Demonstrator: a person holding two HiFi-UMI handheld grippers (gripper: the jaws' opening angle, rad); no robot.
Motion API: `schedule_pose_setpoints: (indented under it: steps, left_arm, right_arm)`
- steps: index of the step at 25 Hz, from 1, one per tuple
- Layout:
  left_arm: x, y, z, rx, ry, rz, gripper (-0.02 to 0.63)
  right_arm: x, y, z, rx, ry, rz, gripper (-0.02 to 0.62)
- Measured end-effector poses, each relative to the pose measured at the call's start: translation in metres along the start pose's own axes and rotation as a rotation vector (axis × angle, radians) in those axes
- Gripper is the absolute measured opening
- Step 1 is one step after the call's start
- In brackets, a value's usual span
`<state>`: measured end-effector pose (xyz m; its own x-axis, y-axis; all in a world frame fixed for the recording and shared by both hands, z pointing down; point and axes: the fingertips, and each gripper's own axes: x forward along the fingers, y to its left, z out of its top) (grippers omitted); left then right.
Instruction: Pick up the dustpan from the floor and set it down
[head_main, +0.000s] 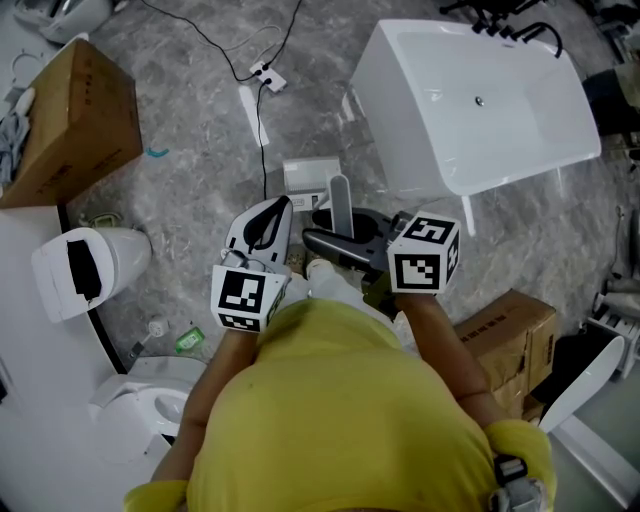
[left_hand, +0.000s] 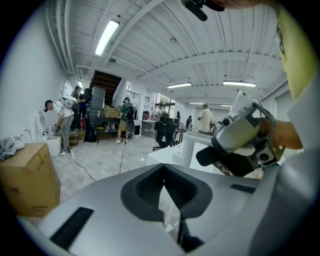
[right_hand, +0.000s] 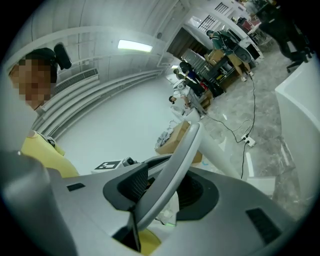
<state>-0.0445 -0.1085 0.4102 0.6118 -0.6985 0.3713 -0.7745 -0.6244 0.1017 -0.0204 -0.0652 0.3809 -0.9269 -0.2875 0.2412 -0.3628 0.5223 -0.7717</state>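
Observation:
The dustpan shows only as its long grey handle (head_main: 340, 203), which stands up between my two grippers in the head view. My right gripper (head_main: 347, 238) is shut on that handle. In the right gripper view the handle (right_hand: 184, 157) runs slantwise up through the jaws (right_hand: 162, 197) to its rounded end. The pan itself is hidden under the gripper and the person's body. My left gripper (head_main: 267, 224) hangs just left of the handle, apart from it. In the left gripper view its jaws (left_hand: 165, 189) meet with nothing between them, and the right gripper (left_hand: 240, 145) shows at the right.
A white bathtub (head_main: 480, 100) stands on the marble floor ahead to the right. A small white-grey box (head_main: 310, 177) lies just beyond the handle. A cable and power strip (head_main: 265, 75) run ahead. Cardboard boxes (head_main: 70, 120) (head_main: 512, 340) sit left and right. White toilets (head_main: 90, 268) stand at the left.

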Motion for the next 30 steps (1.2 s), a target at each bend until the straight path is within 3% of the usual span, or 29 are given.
schedule_pose_setpoints:
  steps: [10,30]
  left_arm:
    - [-0.004,0.007,-0.006,-0.01,0.007,0.02,0.0]
    - [0.004,0.028,-0.013,-0.043,0.037,0.045,0.0]
  right_arm:
    - [0.017,-0.04,-0.014,-0.002,0.025,-0.048,0.172]
    - [0.076,-0.17,-0.041,0.007,0.131,-0.132,0.164]
